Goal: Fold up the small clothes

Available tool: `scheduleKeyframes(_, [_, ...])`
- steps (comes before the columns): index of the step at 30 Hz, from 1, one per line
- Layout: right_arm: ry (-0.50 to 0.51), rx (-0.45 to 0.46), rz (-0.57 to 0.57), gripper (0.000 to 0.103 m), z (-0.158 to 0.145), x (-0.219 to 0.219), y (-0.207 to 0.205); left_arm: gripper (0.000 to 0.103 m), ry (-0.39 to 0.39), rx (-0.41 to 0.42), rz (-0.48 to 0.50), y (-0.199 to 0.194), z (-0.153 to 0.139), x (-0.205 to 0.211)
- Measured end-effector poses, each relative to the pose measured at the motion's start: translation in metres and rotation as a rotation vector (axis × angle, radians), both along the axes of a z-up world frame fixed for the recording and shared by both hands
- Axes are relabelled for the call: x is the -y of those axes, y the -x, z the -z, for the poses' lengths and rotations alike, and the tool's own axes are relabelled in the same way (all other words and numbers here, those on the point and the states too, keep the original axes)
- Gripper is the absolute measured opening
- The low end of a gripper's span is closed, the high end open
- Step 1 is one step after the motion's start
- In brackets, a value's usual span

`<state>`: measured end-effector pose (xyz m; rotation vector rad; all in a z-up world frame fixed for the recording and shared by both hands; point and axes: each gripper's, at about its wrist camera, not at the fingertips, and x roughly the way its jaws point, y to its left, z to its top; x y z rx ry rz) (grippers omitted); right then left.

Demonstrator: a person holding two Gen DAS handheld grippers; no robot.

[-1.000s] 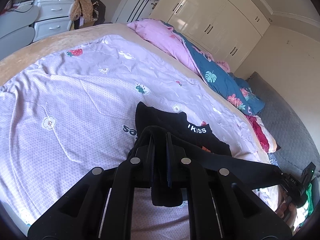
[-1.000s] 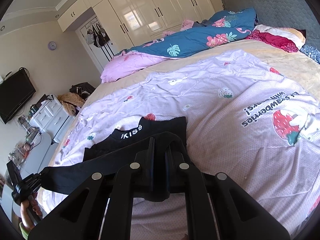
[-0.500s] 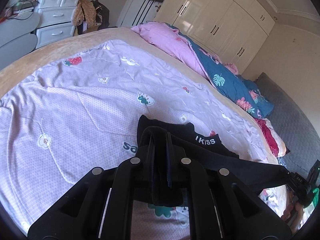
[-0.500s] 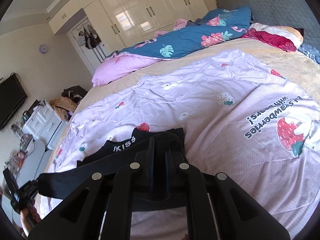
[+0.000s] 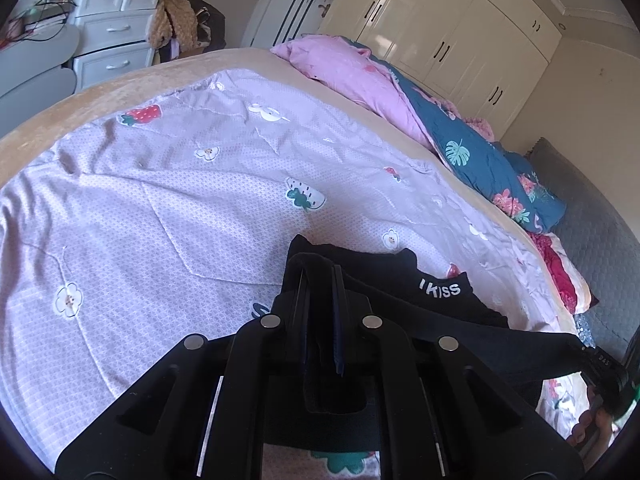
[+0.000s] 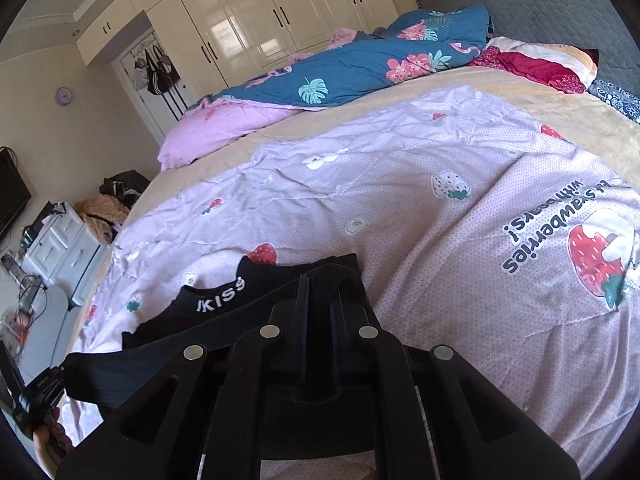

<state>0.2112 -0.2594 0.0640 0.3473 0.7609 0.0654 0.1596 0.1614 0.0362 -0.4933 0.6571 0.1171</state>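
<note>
A small black garment point(image 5: 436, 292) with white "KISS" lettering is stretched between my two grippers over the lilac strawberry-print sheet point(image 5: 180, 208). My left gripper point(image 5: 318, 280) is shut on one end of it. My right gripper point(image 6: 320, 284) is shut on the other end. The garment point(image 6: 224, 300) shows in the right wrist view with its far part resting on the sheet point(image 6: 440, 216). Each gripper appears small at the edge of the other's view: the right one point(image 5: 604, 368), the left one point(image 6: 36, 396).
A pink and a blue floral duvet point(image 5: 472, 152) lie bunched along the far side of the bed. Red pillows point(image 6: 532, 68) lie by the grey headboard point(image 6: 540, 4). White drawers point(image 5: 112, 28) stand past the bed's foot, white wardrobes point(image 6: 256, 28) behind.
Both grippers have moved forward over the bed with the garment, and its far part has slid along the sheet. Both stay shut.
</note>
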Motion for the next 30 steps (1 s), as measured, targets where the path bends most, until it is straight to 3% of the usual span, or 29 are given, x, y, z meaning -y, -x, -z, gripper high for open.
scheduleKeyframes(5, [0.029, -0.025, -0.006, 0.008, 0.02, -0.002, -0.007, 0.005, 0.02, -0.029, 0.014, -0.009, 0.015, 0.0])
scheduleKeyframes(10, [0.062, -0.037, -0.011, 0.013, 0.032, -0.003, -0.008, 0.007, -0.029, -0.013, 0.003, -0.007, 0.009, 0.003])
scheduleKeyframes(11, [0.067, -0.036, -0.008, 0.025, 0.033, -0.003, -0.006, 0.007, -0.032, -0.007, 0.0, -0.005, 0.007, 0.003])
scheduleKeyframes(12, [0.085, -0.029, 0.004, 0.045, 0.032, -0.002, -0.004, 0.011, -0.038, -0.002, -0.001, -0.004, 0.005, 0.003])
scheduleKeyframes(13, [0.095, -0.02, 0.013, 0.052, 0.032, -0.002, -0.002, 0.014, -0.047, 0.002, -0.003, -0.002, 0.004, 0.004])
scheduleKeyframes(14, [0.099, -0.011, 0.021, 0.052, 0.03, 0.0, 0.0, 0.014, -0.062, 0.005, -0.002, -0.001, 0.002, 0.006])
scheduleKeyframes(17, [0.087, 0.01, 0.021, 0.052, 0.025, 0.003, 0.007, 0.021, -0.089, 0.008, 0.012, 0.003, -0.001, 0.012])
scheduleKeyframes(19, [0.082, 0.021, 0.001, 0.052, 0.022, 0.001, 0.012, 0.034, -0.103, 0.01, 0.029, 0.009, -0.003, 0.017])
scheduleKeyframes(24, [0.121, 0.026, -0.103, 0.05, 0.019, -0.018, 0.025, 0.048, -0.145, -0.007, 0.089, 0.019, -0.002, 0.033])
scheduleKeyframes(25, [0.131, 0.022, -0.128, 0.047, 0.02, -0.023, 0.027, 0.048, -0.15, -0.013, 0.107, 0.02, 0.0, 0.037])
scheduleKeyframes(27, [0.15, 0.011, -0.177, 0.028, 0.022, -0.035, 0.031, 0.047, -0.157, -0.025, 0.163, 0.021, 0.005, 0.049])
scheduleKeyframes(29, [0.164, 0.0, -0.215, 0.022, 0.025, -0.045, 0.035, 0.033, -0.165, -0.053, 0.213, 0.018, 0.013, 0.061])
scheduleKeyframes(30, [0.172, -0.006, -0.233, 0.022, 0.026, -0.05, 0.037, 0.019, -0.163, -0.068, 0.231, 0.017, 0.018, 0.065])
